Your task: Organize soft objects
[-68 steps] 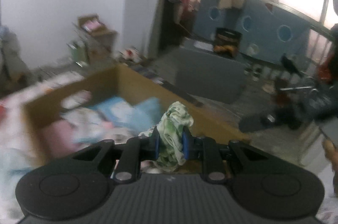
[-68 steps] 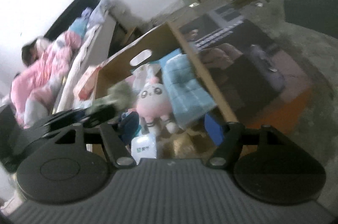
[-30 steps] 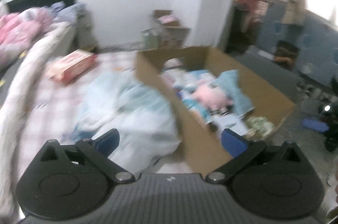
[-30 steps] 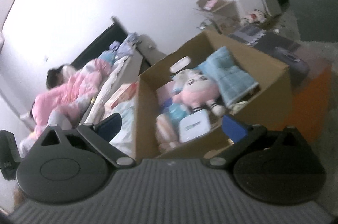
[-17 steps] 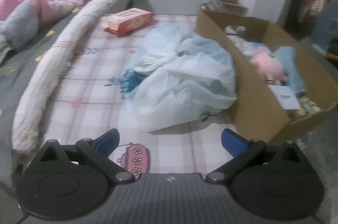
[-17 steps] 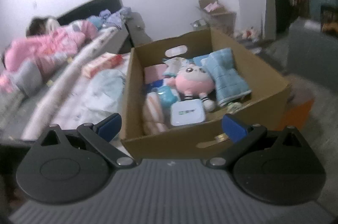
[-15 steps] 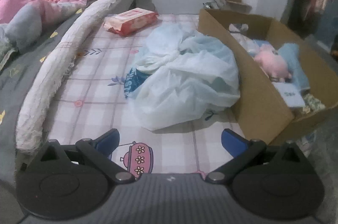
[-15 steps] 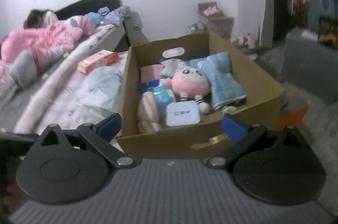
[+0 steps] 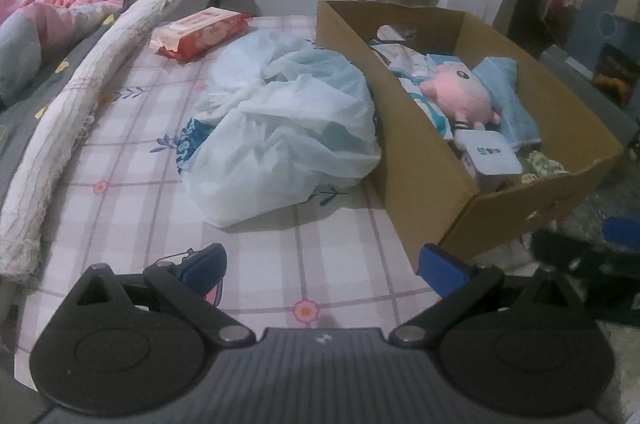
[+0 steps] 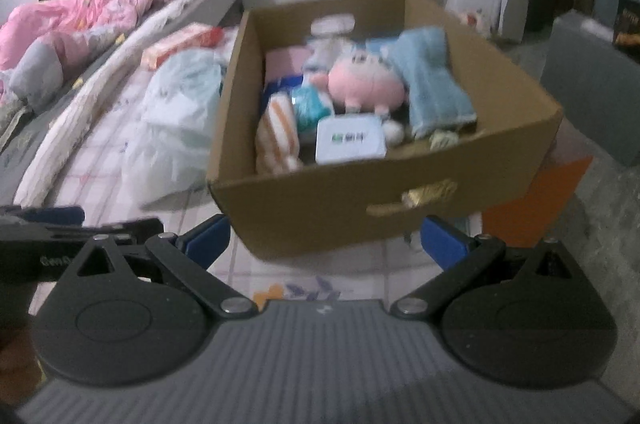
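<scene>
The left gripper (image 9: 324, 266) hangs over the bed (image 9: 132, 159) with its fingers (image 9: 442, 270) spread wide and empty. At its 12 o'clock lies a pale plastic bag (image 9: 288, 127), touching the cardboard box (image 9: 424, 179) at 2 o'clock. The right gripper (image 10: 324, 238) is likewise released, holding nothing, just before the box's near wall. Inside sit a pink plush (image 10: 366, 81), a blue towel (image 10: 432, 95), a striped cloth (image 10: 276, 135) and a white pack (image 10: 350, 139).
</scene>
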Demonstrator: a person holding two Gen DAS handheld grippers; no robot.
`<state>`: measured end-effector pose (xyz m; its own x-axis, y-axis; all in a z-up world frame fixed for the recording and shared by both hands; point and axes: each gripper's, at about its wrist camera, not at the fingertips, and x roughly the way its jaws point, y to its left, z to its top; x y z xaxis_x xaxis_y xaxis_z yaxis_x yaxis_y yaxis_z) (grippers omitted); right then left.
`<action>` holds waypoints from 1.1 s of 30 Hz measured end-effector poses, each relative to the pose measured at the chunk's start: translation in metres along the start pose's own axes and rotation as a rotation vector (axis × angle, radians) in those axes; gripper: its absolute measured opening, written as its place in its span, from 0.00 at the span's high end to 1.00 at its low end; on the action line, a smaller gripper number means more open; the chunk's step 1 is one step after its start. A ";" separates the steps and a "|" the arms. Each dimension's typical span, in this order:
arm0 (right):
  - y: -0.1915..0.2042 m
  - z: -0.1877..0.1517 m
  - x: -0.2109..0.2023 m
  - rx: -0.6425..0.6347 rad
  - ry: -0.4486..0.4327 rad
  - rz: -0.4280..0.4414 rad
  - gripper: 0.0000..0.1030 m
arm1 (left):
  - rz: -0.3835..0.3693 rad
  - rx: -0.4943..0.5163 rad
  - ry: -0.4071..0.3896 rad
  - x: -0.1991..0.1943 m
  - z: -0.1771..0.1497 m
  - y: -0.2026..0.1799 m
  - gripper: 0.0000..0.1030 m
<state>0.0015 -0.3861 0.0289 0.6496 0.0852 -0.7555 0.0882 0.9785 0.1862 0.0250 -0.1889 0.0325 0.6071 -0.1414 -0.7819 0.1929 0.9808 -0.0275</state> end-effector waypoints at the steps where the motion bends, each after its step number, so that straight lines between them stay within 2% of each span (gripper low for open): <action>1: 0.000 0.000 0.003 -0.003 0.011 -0.001 0.01 | 0.001 0.003 0.003 0.000 0.000 -0.001 0.00; 7: -0.004 0.005 0.017 0.014 0.057 -0.002 0.01 | -0.009 -0.024 0.038 0.004 0.004 0.000 0.01; 15: -0.005 0.012 0.024 0.004 0.072 -0.003 0.01 | -0.015 -0.053 0.072 0.011 0.006 0.004 0.01; 33: 0.000 0.014 0.029 -0.017 0.080 -0.001 0.01 | 0.022 -0.038 0.074 0.015 0.006 0.002 0.01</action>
<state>0.0310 -0.3861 0.0159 0.5872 0.0977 -0.8035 0.0759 0.9817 0.1749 0.0385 -0.1902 0.0247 0.5516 -0.1106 -0.8267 0.1500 0.9882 -0.0320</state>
